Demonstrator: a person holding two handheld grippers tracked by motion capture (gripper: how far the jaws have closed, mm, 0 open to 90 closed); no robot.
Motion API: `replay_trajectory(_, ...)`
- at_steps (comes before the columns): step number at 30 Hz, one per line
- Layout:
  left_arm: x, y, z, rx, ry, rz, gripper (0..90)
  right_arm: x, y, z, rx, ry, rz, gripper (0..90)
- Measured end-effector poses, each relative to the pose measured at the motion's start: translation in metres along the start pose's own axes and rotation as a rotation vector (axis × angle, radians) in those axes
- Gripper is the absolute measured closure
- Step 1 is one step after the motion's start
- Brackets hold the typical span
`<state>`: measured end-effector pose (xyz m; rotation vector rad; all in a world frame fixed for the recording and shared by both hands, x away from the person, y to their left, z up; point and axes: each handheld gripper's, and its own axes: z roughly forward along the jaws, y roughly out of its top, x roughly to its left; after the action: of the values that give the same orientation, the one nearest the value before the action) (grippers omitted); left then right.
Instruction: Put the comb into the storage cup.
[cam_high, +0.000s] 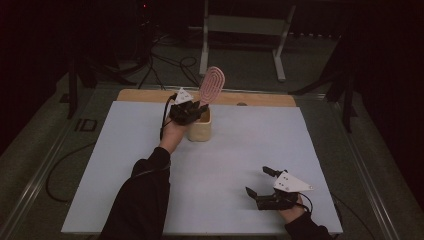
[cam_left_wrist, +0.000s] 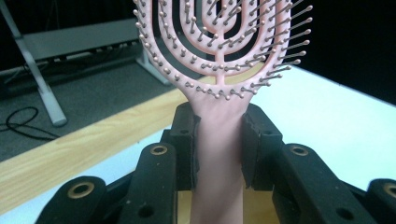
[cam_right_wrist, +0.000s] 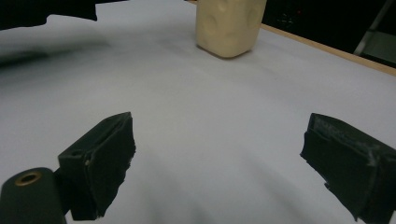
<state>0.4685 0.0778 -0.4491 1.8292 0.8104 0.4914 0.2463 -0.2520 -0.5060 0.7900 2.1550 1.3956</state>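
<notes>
Left gripper view shows your left gripper clamped on the pink plastic vented hairbrush's handle just above the cream holder; lowering or lifting remains, while your right gripper waits wide open.

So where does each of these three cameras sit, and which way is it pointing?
High view: above the person's side, facing forward and down on the white table; both forearms, left gripper and right gripper show.
Left gripper view: rides the left gripper, looking along its jaws shut on the pink hairbrush.
Right gripper view: rides the right gripper, looking across the table between its open jaws.
Shared: the high and right gripper views both show the cream holder.
</notes>
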Motion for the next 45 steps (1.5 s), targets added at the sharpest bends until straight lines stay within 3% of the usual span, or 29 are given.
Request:
replay_trajectory(3, -0.001, 0.000, 0.002, 0.024, 0.006, 0.010, 67.6, 0.000, 0.000, 0.000, -0.005, 0.000, 0.001, 8.7)
replay_trajectory(5, -0.001, 0.001, 0.003, 0.046, -0.001, -0.012, 56.0, 0.000, 0.000, 0.000, -0.003, 0.002, 0.003, 8.7)
replay_trajectory(10, 0.004, 0.005, -0.005, 0.019, -0.027, -0.059, 27.2, 0.000, 0.000, 0.000, -0.001, -0.001, 0.000, 8.7)
replay_trajectory(13, 0.005, 0.005, -0.009, 0.014, -0.064, -0.030, 11.3, 0.000, 0.000, 0.000, 0.001, -0.002, 0.000, 8.7)
replay_trajectory(20, 0.005, 0.007, -0.015, 0.016, -0.106, -0.017, 1.8, 0.000, 0.001, 0.000, -0.004, -0.002, 0.002, 8.7)
replay_trajectory(30, 0.005, 0.006, -0.024, 0.041, -0.163, -0.012, 0.0, 0.000, 0.001, 0.000, 0.000, -0.006, 0.001, 8.7)
replay_trajectory(34, 0.004, 0.007, -0.028, 0.042, -0.156, -0.006, 0.0, 0.000, 0.000, 0.000, 0.000, -0.003, 0.003, 8.7)
replay_trajectory(36, 0.004, 0.007, -0.029, 0.075, -0.164, -0.018, 0.0, 0.000, 0.000, 0.000, 0.000, -0.004, 0.000, 8.7)
replay_trajectory(38, 0.003, 0.007, -0.030, 0.085, -0.165, 0.000, 0.0, -0.001, 0.000, 0.000, -0.001, -0.006, 0.005, 8.7)
replay_trajectory(45, 0.003, 0.009, -0.038, 0.090, -0.196, 0.009, 0.0, -0.001, 0.000, 0.000, -0.003, -0.005, 0.007, 8.7)
